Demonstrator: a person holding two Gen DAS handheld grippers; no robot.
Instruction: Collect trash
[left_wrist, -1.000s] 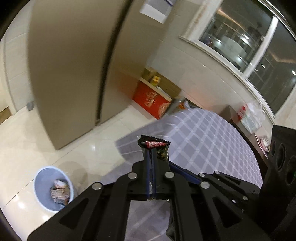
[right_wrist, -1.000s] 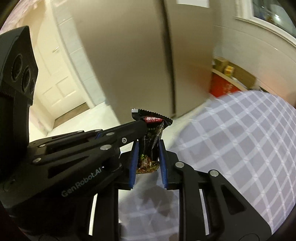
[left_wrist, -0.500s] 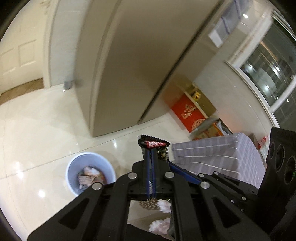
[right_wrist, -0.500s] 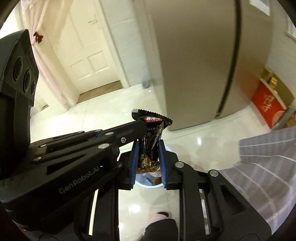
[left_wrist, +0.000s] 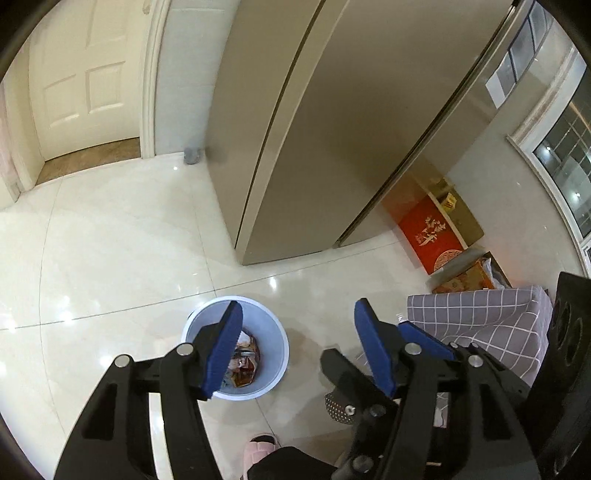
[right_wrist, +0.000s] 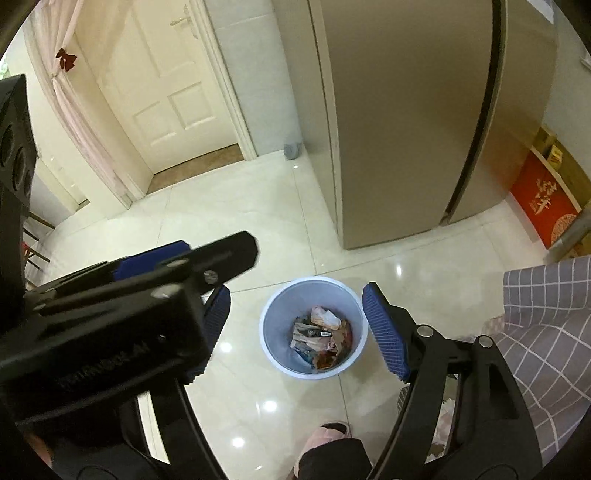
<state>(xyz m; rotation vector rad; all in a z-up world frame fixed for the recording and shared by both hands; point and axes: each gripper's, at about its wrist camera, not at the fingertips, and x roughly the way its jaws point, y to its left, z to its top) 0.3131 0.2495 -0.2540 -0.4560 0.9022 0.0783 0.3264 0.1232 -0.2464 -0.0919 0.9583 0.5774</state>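
A pale blue waste bin (left_wrist: 275, 334) stands on the tiled floor, with several crumpled wrappers (left_wrist: 243, 363) inside. It also shows in the right wrist view (right_wrist: 275, 332), with the wrappers (right_wrist: 321, 339) at its bottom. My left gripper (left_wrist: 297, 341) is open and empty above the bin's right rim. My right gripper (right_wrist: 295, 326) is open and empty, held over the bin, which shows between its blue pads. The left gripper's body crosses the left side of the right wrist view.
A tall beige refrigerator (left_wrist: 332, 129) stands behind the bin. A white door (right_wrist: 162, 85) is at the far left. A red box (left_wrist: 430, 232) leans by the wall. A grey checked tablecloth (left_wrist: 487, 317) hangs at the right. A pink slipper (right_wrist: 328, 437) is below.
Both grippers have opened and the dark snack wrapper they held is gone from them. Both views have swung down from the table and now look into the bin.
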